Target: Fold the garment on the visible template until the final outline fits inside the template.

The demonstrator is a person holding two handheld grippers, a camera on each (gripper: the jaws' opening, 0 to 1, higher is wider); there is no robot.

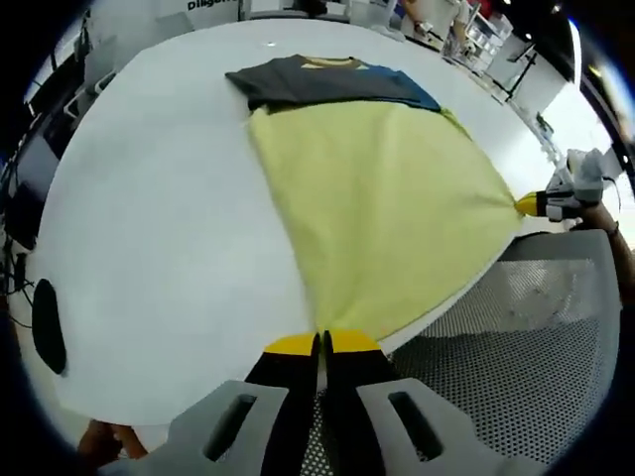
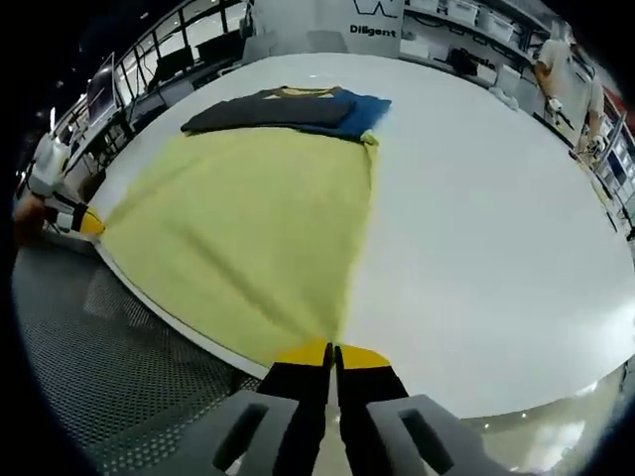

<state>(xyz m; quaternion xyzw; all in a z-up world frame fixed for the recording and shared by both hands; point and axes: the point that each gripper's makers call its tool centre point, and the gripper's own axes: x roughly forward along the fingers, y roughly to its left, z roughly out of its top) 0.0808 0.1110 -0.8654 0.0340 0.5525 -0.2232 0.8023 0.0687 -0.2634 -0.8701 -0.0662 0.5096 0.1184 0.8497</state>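
A pale yellow cloth garment (image 1: 382, 203) lies spread across a large round white table (image 1: 159, 228), its near edge pulled out to the table's rim and stretched taut between two corners. In the left gripper view, the left gripper (image 1: 319, 345), with yellow-tipped black jaws, is clenched on one near corner of the yellow garment at the table edge, the jaws pressed together with fabric running into them. In the same view the right gripper (image 1: 531, 204) comes in from the right, gripping the garment's other near corner. In the right gripper view, the right gripper's jaws stand closed on that corner, cloth fanning out from them, and the left gripper (image 2: 87, 224) shows at the left edge pinching the opposite corner. At the far end of the yellow garment, touching it, lies a stack of folded clothes: a dark grey folded shirt (image 1: 298, 79) on top of a blue folded piece (image 2: 357, 111). A grey perforated metal surface (image 1: 536, 337) lies beside the table, below its rim
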